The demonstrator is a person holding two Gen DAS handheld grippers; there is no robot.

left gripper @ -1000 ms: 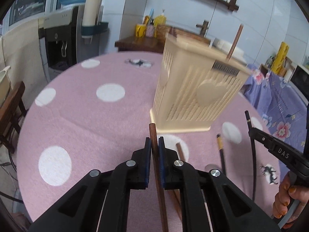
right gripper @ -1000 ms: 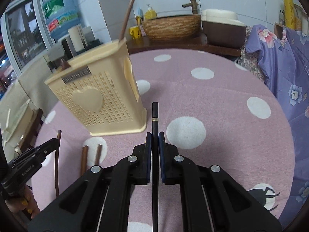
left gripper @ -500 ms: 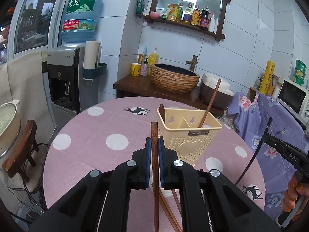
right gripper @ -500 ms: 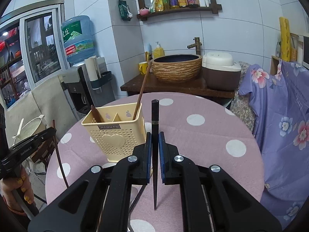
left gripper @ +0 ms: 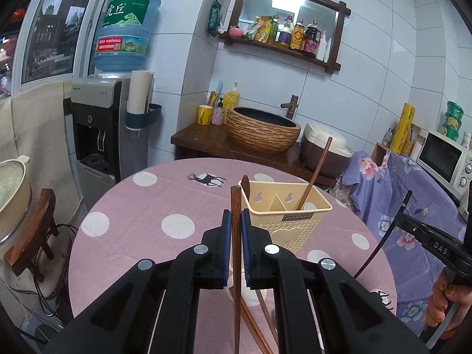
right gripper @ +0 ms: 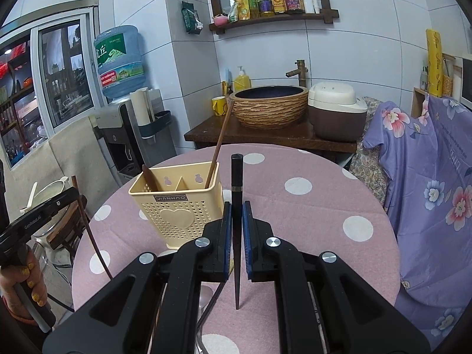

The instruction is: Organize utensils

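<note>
Tongs view, left: left tongs [left gripper: 234, 230] clenched on one brown wooden chopstick [left gripper: 235, 206], held upright between the blue pads, its blunt end standing above the fingertips. Cream utensil basket [left gripper: 290, 221] stands just beyond and right of the tongs on the pink dotted surface [left gripper: 141, 206]. Two items stand in it: a dark handle at its left corner, a long brown stick [left gripper: 314, 174] leaning right. Below the tongs, at least two more brown chopsticks [left gripper: 253, 324] lie on the surface. Far right, right tongs [left gripper: 404, 219] gripping one dark chopstick.

Tongs view, right: right tongs [right gripper: 235, 230] clamped on one black chopstick [right gripper: 236, 183], upright, tapered tip hanging below the pads above the surface. Basket [right gripper: 177, 209] sits ahead and left of the tongs, same two items inside. Far left, left tongs [right gripper: 73, 191] with its brown chopstick, gripped by a hand [right gripper: 23, 283].
</note>
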